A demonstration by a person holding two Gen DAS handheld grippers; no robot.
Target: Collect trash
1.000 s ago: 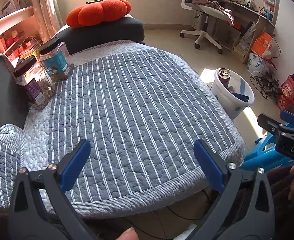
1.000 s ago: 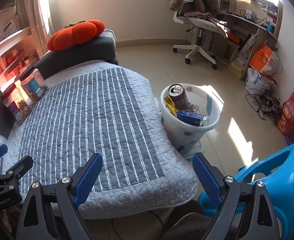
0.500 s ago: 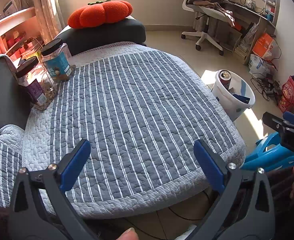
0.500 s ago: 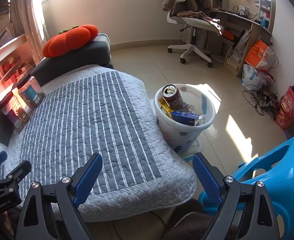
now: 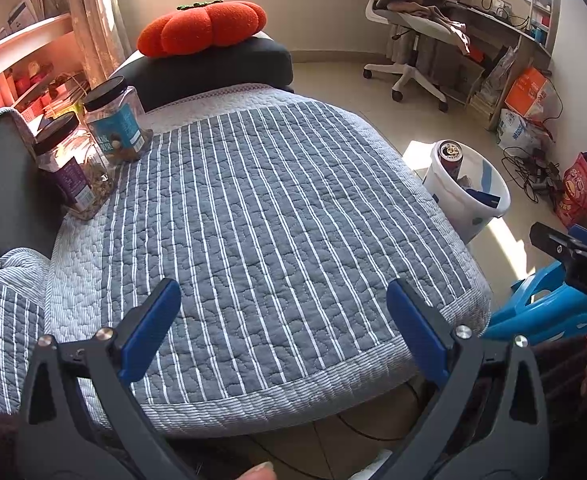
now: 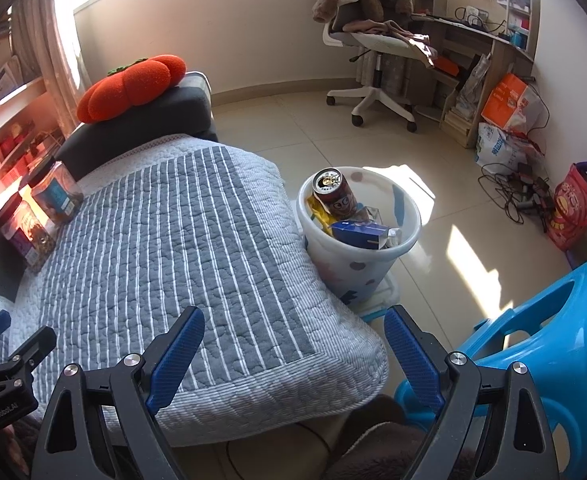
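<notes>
- Left wrist view: the left claw (image 5: 283, 320) is gaping wide and empty over the bare striped quilt (image 5: 261, 216); the trash bucket (image 5: 467, 196) is sitting at two o'clock.
- Right wrist view: the right claw (image 6: 293, 348) is hanging wide, holding nothing; the bucket (image 6: 357, 252) at twelve o'clock is holding a can (image 6: 333, 194) and carton (image 6: 359, 234), so collecting is looking nearly finished.

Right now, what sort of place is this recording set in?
Likely a lived-in bedroom or study at home: a quilted striped cover on a low seat or bed, a desk with a swivel chair, and a white trash bucket on the tiled floor.
</notes>
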